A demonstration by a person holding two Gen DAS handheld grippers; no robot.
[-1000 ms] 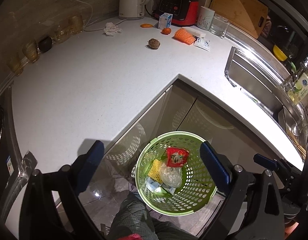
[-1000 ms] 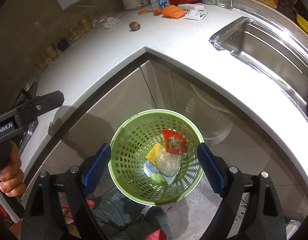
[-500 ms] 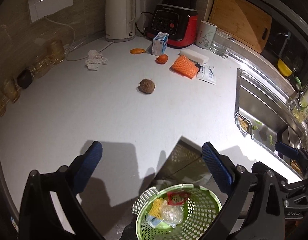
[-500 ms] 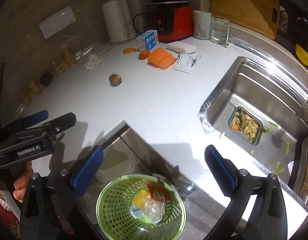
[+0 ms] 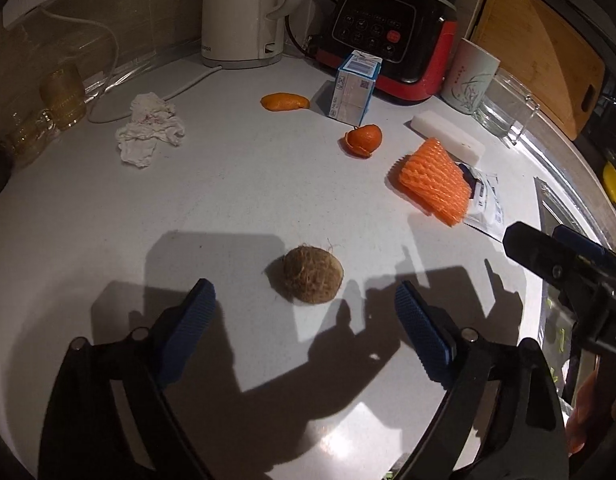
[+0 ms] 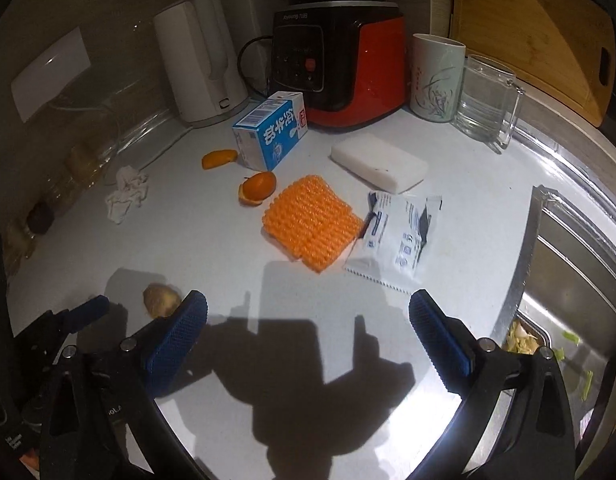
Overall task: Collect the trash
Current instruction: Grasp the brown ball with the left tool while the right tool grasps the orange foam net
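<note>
Jaws of the left gripper point(image 5: 304, 312) stand apart, empty, the brown husk point(image 5: 312, 274) lying on the bench point(image 5: 228, 200) just ahead between them. Right gripper point(image 6: 308, 322) likewise gapes empty; beyond it lie orange foam net point(image 6: 312, 222) and white packet point(image 6: 396, 240). Reaching for trash seems under way; next, the left should close around the husk.

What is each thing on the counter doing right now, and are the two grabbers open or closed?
Left gripper: open, empty.
Right gripper: open, empty.
Brown hairy round husk: lying loose ahead of the left gripper.
Orange foam fruit net: flat, overlapping the white torn wrapper.
Blue milk carton: upright.
Crumpled white tissue: scrunched.
</note>
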